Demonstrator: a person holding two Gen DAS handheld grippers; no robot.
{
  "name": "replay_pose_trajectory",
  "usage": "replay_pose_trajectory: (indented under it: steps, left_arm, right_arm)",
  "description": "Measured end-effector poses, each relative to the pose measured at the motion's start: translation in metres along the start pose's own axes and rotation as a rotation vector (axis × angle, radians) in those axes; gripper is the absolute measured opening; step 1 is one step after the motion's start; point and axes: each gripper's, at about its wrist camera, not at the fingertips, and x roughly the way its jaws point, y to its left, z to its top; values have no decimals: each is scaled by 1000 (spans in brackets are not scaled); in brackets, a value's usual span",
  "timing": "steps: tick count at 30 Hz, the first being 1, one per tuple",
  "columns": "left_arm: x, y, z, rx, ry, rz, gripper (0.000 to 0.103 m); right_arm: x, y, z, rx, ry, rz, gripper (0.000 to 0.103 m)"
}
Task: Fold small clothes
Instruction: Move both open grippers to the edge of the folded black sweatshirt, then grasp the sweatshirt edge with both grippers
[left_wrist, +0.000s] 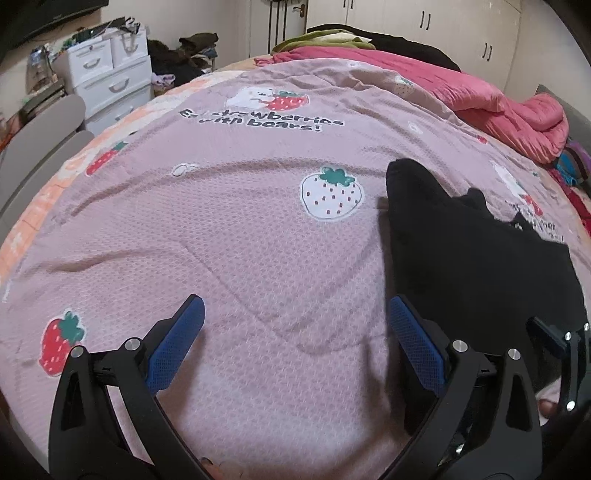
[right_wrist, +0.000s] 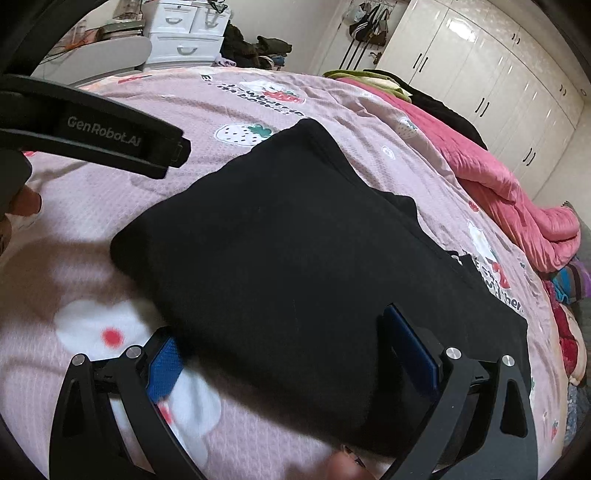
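A black garment (right_wrist: 295, 251) lies folded flat on the pink strawberry-print bedspread (left_wrist: 240, 240). In the left wrist view it (left_wrist: 461, 251) lies to the right of my left gripper (left_wrist: 295, 325), which is open and empty over bare bedspread. My right gripper (right_wrist: 288, 343) is open, its blue pads (right_wrist: 164, 363) straddling the near edge of the garment without closing on it. The left gripper's black arm (right_wrist: 110, 136) shows at the upper left of the right wrist view.
A crumpled pink quilt (left_wrist: 498, 110) and dark and green clothes (left_wrist: 332, 37) lie at the far side of the bed. White plastic drawers (left_wrist: 107, 77) and a grey chair (left_wrist: 40, 133) stand at the left. White wardrobes (right_wrist: 498, 74) line the wall.
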Motion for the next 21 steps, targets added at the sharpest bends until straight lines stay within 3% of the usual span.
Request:
replay_pose_trajectory:
  steps: [5,7,10,13,14,15,21]
  left_arm:
    - [12,1,22,-41,-12,-37,94]
    - [15,2,32,-79,-6,-92,94]
    - [21,-4,42,-98,12,-177,94]
    - [31,-14,46,-107,49,-245,93]
    - [34,-17,47,-107,61,-261,93]
    - [38,-23,48,-102,79,-282,93]
    - [56,-49,45,-72,152,-334,93]
  right_arm:
    - [3,0,8,-15,-41,-55,95]
    - [-4,1,7,-32,-83,-64,88]
    - [-17,1,4,-47,-146,-62,71]
    - [-28,0,1,-49,-197,-41,48]
    - [-31,-1,0,-48,-208,-26,30]
    - [-36,-1,-1,-47,-226,-25,22]
    - [-49,-14,-5,13,-280,-48,18]
